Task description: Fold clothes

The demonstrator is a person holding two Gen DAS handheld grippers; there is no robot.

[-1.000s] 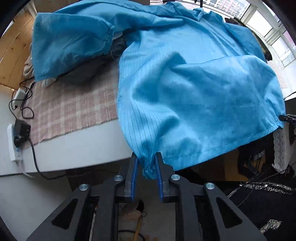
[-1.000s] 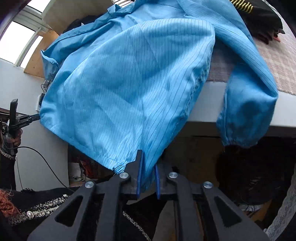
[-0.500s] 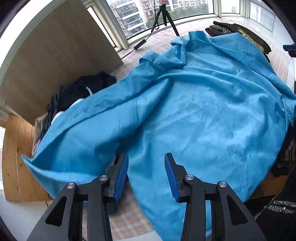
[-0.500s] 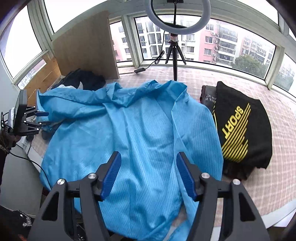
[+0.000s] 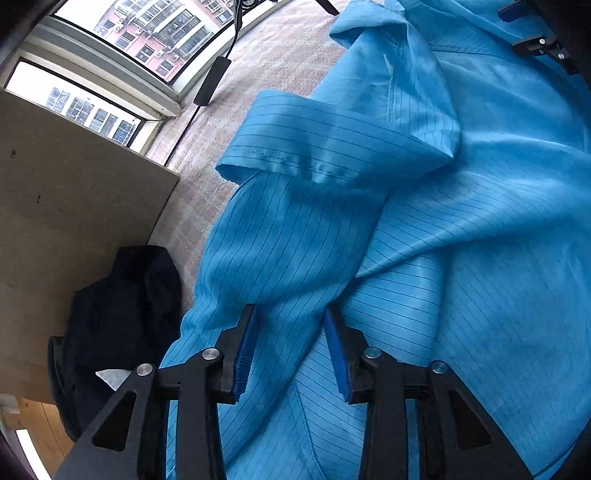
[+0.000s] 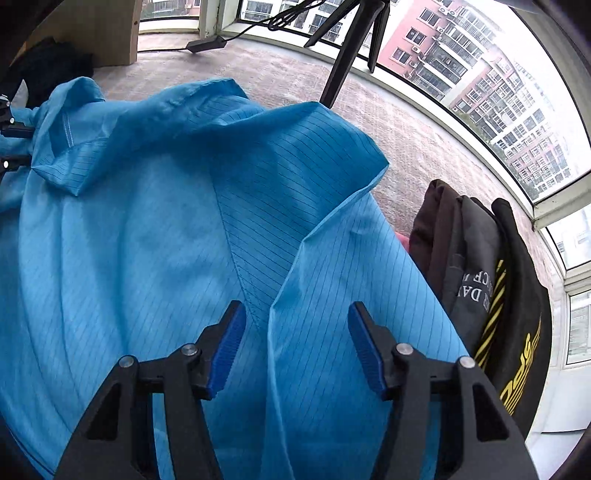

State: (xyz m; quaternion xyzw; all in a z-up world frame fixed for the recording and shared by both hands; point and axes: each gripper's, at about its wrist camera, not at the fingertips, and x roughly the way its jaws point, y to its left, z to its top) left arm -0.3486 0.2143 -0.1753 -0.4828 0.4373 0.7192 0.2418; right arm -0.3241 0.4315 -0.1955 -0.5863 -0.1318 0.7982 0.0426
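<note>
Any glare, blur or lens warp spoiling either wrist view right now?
Left wrist: blue garment sharp in soft daylight, window bright, edges bowed. Right wrist: window bright but readable, its frame curved by fisheye, slight blur on the cloth at left.

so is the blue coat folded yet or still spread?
Spread, not folded: blue coat lies rumpled across the table, collar up, sleeve crossing loosely.

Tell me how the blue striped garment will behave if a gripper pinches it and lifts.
The blue garment looks thin and floppy: it lies in soft ridges and creases, so it would probably sag from any pinch point. Its sheen hints at smooth, slippery cloth. Layers overlap near the collar, so one pinch may catch several.
</note>
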